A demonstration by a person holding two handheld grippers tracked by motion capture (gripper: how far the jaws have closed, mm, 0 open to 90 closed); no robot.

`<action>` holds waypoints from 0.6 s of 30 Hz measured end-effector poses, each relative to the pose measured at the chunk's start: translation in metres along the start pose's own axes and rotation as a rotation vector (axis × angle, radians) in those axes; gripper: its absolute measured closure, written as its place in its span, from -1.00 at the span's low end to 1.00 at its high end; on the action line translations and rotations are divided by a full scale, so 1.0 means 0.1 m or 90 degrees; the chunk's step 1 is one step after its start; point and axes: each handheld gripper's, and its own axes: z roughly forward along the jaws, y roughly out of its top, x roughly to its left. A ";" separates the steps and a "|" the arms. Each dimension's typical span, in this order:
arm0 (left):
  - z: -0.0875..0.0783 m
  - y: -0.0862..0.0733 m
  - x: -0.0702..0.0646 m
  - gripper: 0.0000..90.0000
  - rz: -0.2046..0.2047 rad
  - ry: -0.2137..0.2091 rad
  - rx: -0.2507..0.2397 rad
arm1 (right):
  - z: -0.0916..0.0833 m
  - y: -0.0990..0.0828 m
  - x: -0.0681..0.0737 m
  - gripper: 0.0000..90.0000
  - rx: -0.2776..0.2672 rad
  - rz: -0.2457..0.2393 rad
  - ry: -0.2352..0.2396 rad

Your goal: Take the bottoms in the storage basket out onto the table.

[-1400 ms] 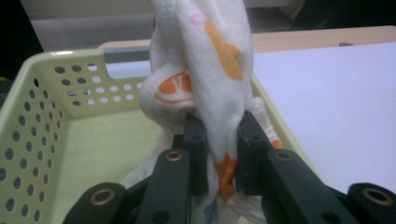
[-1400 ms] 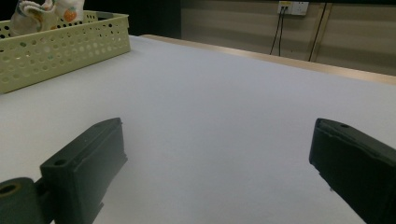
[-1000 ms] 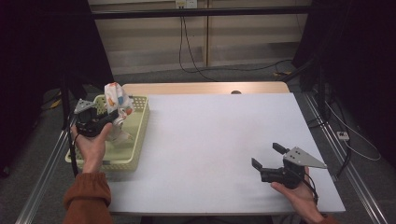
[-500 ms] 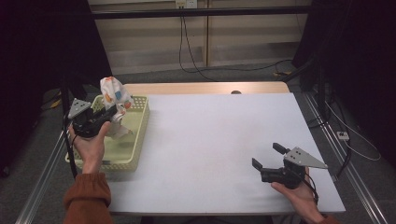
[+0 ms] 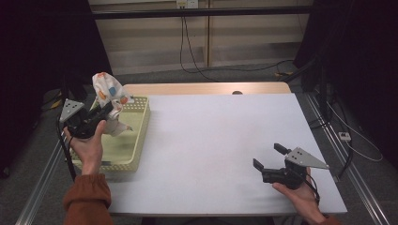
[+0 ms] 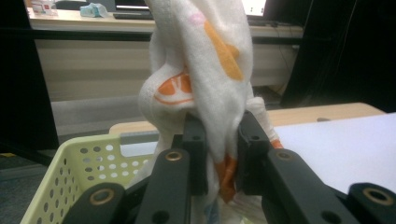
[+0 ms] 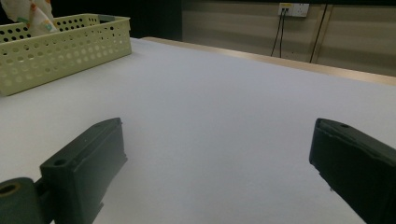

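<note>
Left gripper (image 5: 104, 112) clamps a white patterned cloth (image 5: 109, 93) above the yellow basket (image 5: 137, 136) — right gripper (image 5: 269, 158) gapes empty over the counter (image 5: 211, 140).

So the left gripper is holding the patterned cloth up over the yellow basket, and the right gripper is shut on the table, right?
Not quite: the right gripper is open, jaws wide apart, as the right gripper view shows. The left gripper does hold the patterned cloth over the yellow basket.

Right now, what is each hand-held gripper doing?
Left hand-held gripper: shut on the white cloth.
Right hand-held gripper: open, holding nothing.
</note>
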 end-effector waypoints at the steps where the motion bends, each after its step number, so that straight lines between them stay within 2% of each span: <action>1: -0.01 0.00 0.00 0.72 -0.005 -0.002 -0.003 | 0.00 0.00 0.00 -0.93 0.000 0.002 0.000; 9: -0.11 0.05 0.03 0.72 -0.011 0.001 -0.031 | 0.01 0.00 -0.02 -0.92 -0.001 0.009 -0.003; 18: -0.16 0.14 -0.01 0.72 -0.011 -0.001 -0.046 | 0.02 -0.01 -0.03 -0.92 -0.001 0.014 0.001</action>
